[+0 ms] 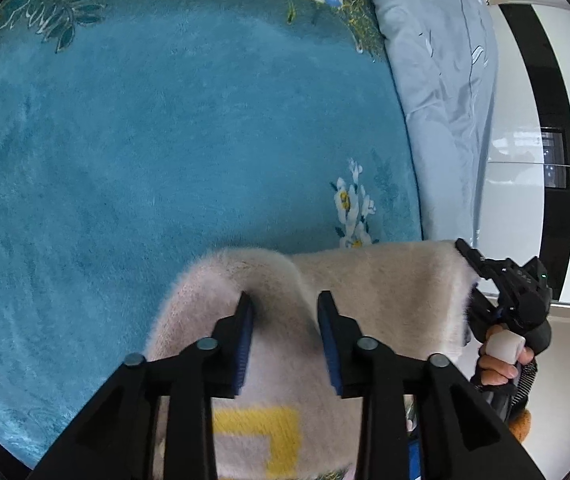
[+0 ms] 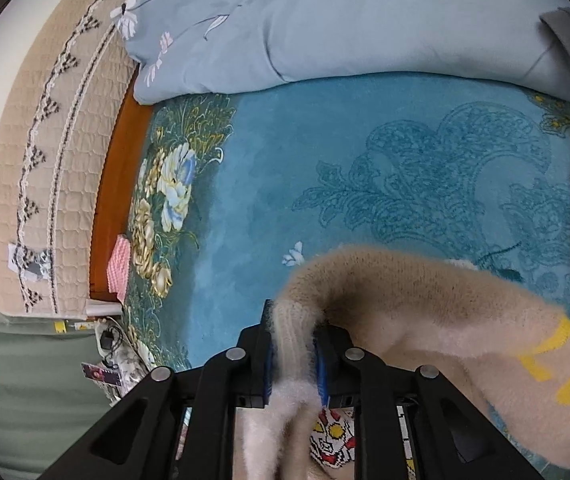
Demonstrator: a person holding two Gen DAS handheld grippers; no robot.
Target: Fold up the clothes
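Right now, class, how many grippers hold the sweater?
1 for sure: the right gripper pinches the sweater edge. The left gripper is open above it.

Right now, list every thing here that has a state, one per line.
Fuzzy cream sweater: lifted, draped between both grippers.
Left hand-held gripper: open, fabric lying between the fingers.
Right hand-held gripper: shut on the sweater's edge.
Teal blanket: spread flat.
Blue quilt: bunched at the bed's edge.

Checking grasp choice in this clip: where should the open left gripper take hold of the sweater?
On the raised fold of the sweater just ahead of the left gripper, coming straight forward. That ridge stands up between the open fingers, level with the edge held by the right gripper.
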